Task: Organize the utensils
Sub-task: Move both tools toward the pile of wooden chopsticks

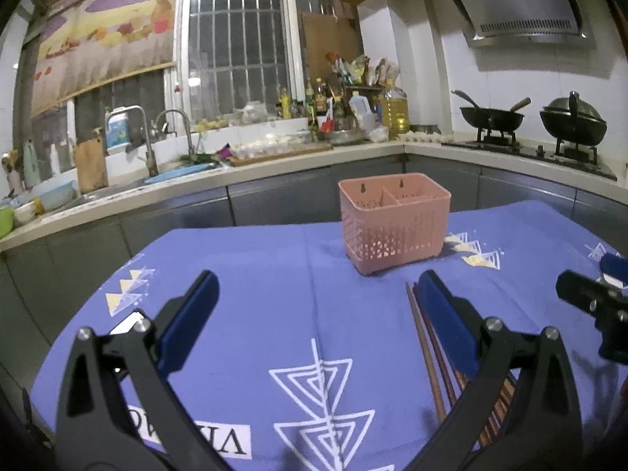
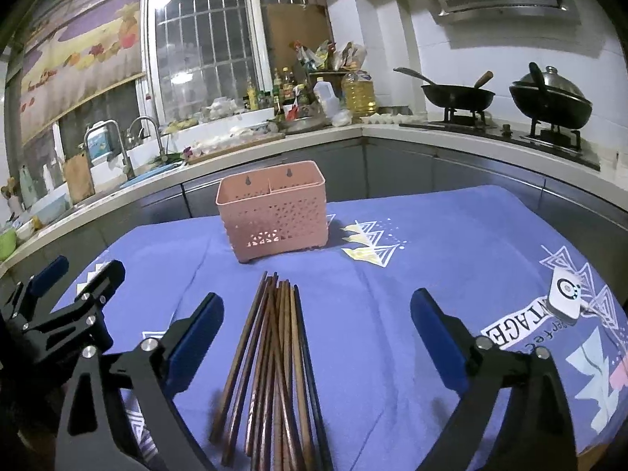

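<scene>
A pink perforated utensil holder (image 1: pixel 394 221) (image 2: pixel 272 212) with two compartments stands upright on the blue tablecloth, both compartments look empty. Several dark wooden chopsticks (image 2: pixel 274 357) lie in a loose bundle on the cloth, pointing toward the holder. My right gripper (image 2: pixel 316 322) is open above them, its blue pads spread either side of the bundle without touching it. My left gripper (image 1: pixel 318 306) is open over bare cloth, with the chopsticks (image 1: pixel 426 347) running under its right finger. Each gripper shows at the edge of the other's view.
A small white device (image 2: pixel 565 298) lies on the tablecloth (image 2: pixel 451 243) at the right. Beyond the table runs a kitchen counter (image 1: pixel 274 165) with a sink, bottles and a stove carrying two woks (image 2: pixel 457 98).
</scene>
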The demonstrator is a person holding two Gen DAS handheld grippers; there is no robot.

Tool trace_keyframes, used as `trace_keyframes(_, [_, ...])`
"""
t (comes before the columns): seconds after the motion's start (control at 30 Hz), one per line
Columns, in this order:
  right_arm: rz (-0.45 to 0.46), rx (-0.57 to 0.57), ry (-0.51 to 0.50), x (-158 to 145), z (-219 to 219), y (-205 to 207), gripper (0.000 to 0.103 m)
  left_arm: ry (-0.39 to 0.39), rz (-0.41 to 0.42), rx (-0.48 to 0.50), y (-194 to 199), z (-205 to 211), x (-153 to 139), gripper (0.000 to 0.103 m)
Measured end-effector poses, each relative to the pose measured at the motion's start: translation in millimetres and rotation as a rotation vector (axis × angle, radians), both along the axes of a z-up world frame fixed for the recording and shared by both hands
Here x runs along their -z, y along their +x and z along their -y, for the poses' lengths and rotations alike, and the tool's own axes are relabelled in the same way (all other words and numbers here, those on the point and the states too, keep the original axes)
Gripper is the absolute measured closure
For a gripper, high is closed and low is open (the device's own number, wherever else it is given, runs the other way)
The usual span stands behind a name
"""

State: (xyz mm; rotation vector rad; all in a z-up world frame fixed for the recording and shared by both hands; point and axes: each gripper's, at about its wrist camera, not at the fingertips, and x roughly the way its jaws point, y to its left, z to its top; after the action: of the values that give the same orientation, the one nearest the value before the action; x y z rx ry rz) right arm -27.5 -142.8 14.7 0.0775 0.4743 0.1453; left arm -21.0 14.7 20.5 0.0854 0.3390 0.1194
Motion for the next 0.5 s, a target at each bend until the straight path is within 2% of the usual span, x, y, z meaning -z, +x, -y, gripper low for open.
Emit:
trace_keyframes(0.2, [0.005,-0.025,-0.021,-4.0,-2.1,30.7,0.010,-0.008,-0.028,0.044,25.4,-0.9,1.7,0.006])
trace_keyframes(0.33, [-0.038,-0.078,-0.028,1.9,-9.6,61.8,0.010,-0.010,-0.045,0.121,56.8,3.0,3.7,0.006])
trace_keyframes(0.43, [-0.112,-0.104,-0.014,0.1,-16.1,82.3,0.011,-0.039,-0.122,0.167,80.6,4.7,4.9,0.008])
trace_keyframes(0.5, [-0.143,-0.104,-0.041,-7.2,-21.7,93.3,0.011,-0.070,-0.174,0.176,91.0,0.6,6.7,0.008])
